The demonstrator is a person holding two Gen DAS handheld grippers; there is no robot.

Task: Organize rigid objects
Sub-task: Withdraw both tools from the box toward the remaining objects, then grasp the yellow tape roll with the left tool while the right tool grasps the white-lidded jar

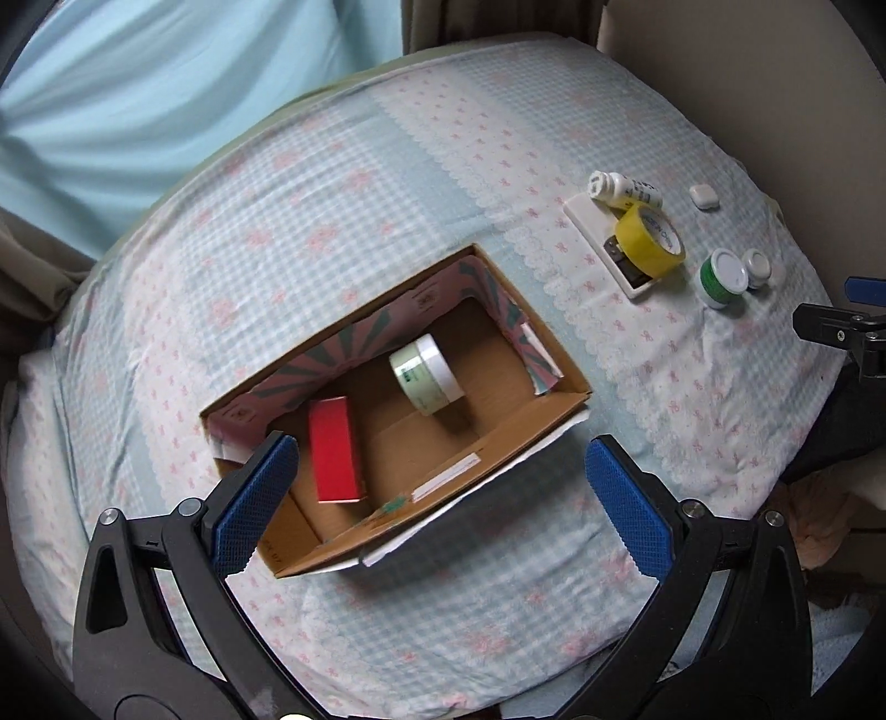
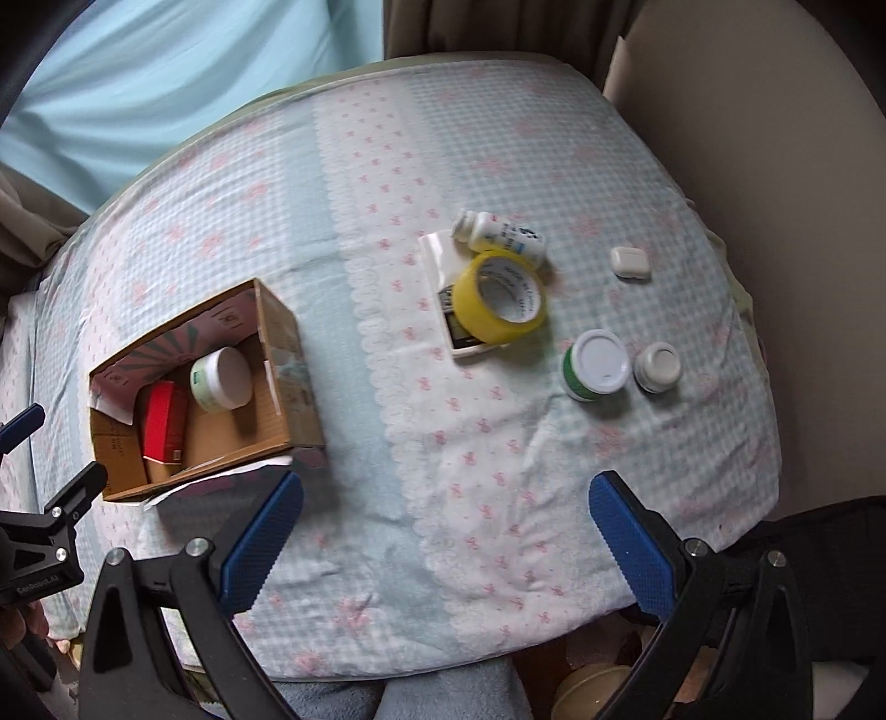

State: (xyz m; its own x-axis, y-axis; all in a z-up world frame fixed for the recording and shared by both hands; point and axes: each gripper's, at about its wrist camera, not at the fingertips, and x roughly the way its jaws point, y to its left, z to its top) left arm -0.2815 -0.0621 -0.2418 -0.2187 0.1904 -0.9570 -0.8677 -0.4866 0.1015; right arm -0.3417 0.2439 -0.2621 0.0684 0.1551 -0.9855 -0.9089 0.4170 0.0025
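Note:
An open cardboard box lies on the bed and holds a red box and a pale green jar. My left gripper is open and empty, above the box's near side. My right gripper is open and empty over bare sheet. To the right lie a yellow tape roll on a white flat box, a white bottle, a green jar, a small white jar and a white earbud case.
A checked blue and pink bedsheet covers the bed. Curtains and a light blue drape hang at the far side. A beige wall runs along the right edge of the bed.

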